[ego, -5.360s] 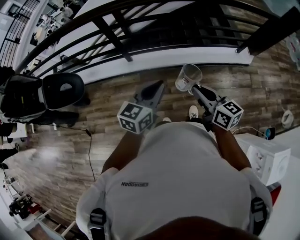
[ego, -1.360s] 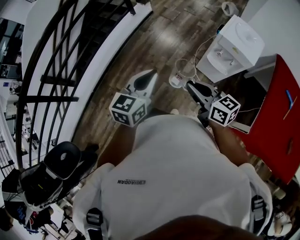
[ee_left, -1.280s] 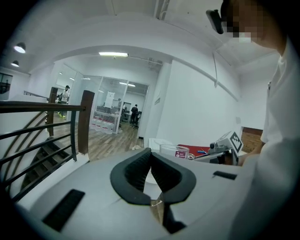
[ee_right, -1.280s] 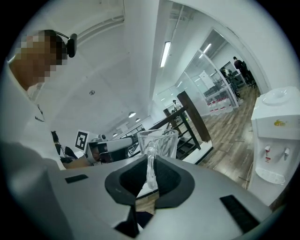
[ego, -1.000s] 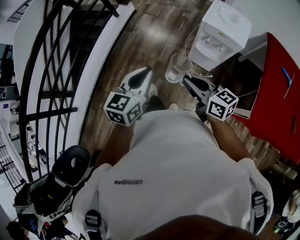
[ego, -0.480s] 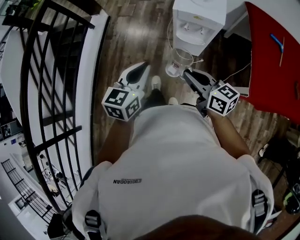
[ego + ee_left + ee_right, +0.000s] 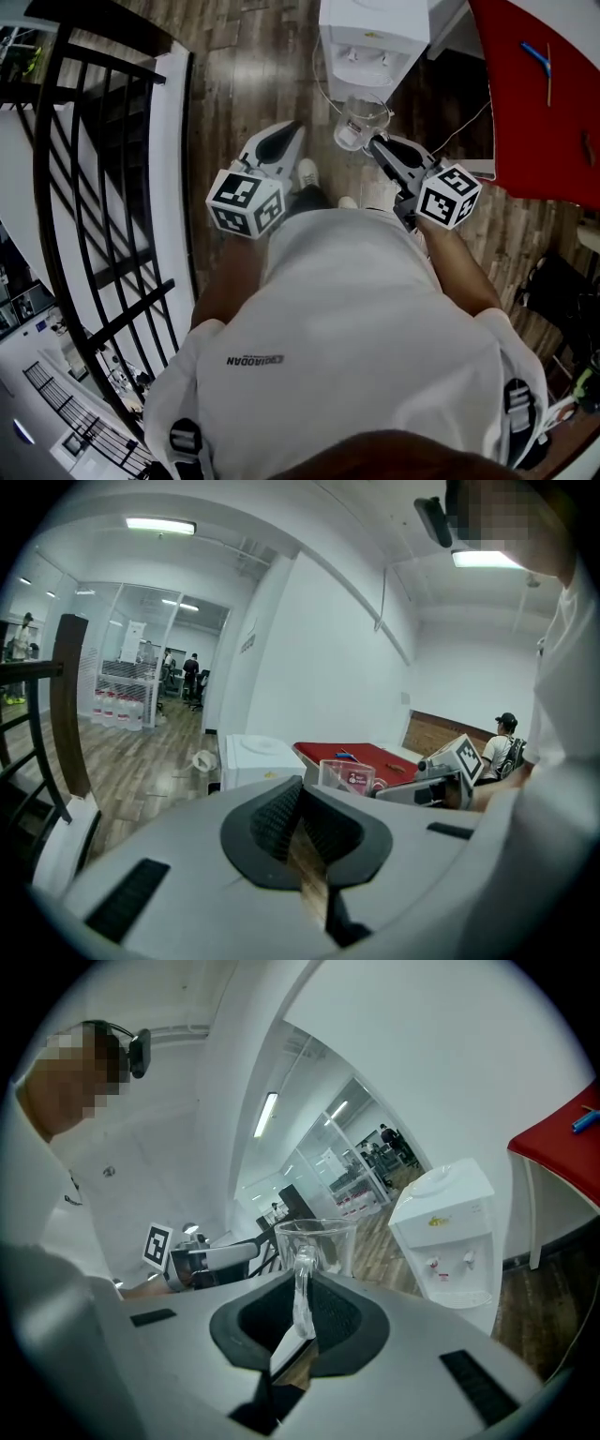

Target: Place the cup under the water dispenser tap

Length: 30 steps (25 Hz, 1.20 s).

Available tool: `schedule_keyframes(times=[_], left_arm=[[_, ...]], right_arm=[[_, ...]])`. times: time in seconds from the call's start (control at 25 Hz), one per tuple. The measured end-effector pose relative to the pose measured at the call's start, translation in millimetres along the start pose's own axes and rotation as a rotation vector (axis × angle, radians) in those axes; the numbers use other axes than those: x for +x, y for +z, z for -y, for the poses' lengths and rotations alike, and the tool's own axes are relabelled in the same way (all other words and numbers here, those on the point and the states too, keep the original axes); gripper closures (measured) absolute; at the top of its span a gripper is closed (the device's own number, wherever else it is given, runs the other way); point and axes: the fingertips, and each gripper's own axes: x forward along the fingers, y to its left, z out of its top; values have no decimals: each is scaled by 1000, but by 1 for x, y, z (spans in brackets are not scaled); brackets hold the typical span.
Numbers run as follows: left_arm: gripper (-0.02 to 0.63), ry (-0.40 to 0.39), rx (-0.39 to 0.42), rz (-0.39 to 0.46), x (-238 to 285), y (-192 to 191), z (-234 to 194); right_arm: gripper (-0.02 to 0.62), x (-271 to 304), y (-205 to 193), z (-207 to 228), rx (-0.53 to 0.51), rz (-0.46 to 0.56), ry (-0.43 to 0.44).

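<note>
A clear glass cup (image 7: 359, 122) with a handle hangs upright in the air. My right gripper (image 7: 373, 142) is shut on its handle. In the right gripper view the cup (image 7: 314, 1241) stands just past the jaws (image 7: 302, 1283), and its handle runs down between the pads. The white water dispenser (image 7: 373, 42) stands on the floor straight ahead of the cup; its two taps (image 7: 450, 1262) show right of the cup and lower. My left gripper (image 7: 292, 128) is level with the cup's left side, jaws together on nothing (image 7: 302, 794).
A red table (image 7: 534, 94) stands right of the dispenser, with small things on it. A black stair railing (image 7: 103, 187) runs down the left side. A thin cable (image 7: 469, 122) trails on the wood floor by the dispenser. My shoes (image 7: 307, 172) are below the grippers.
The dispenser has swung from the upper right to straight ahead and come nearer. Both grippers have moved toward it, with the cup still in the right gripper. The railing has shifted left.
</note>
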Motion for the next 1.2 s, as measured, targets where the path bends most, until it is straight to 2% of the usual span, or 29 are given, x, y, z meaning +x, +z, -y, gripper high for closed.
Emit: schedule_keyframes(times=[0.36,0.56,0.96,1.2], left_arm=[[611,-76,7,-19,23,18,-40],[611,-122,21,-38,39,29,-76],[611,-222,66,-81,59,40,-93],[611,-281,81,-119,76,35,-116]], right_arm=[[551,27,23,17,7,22,-95],[551,58,38,27,14,33,-143],[551,74,47,35,49,73,-234],[551,91,43,53,65,91,-314]])
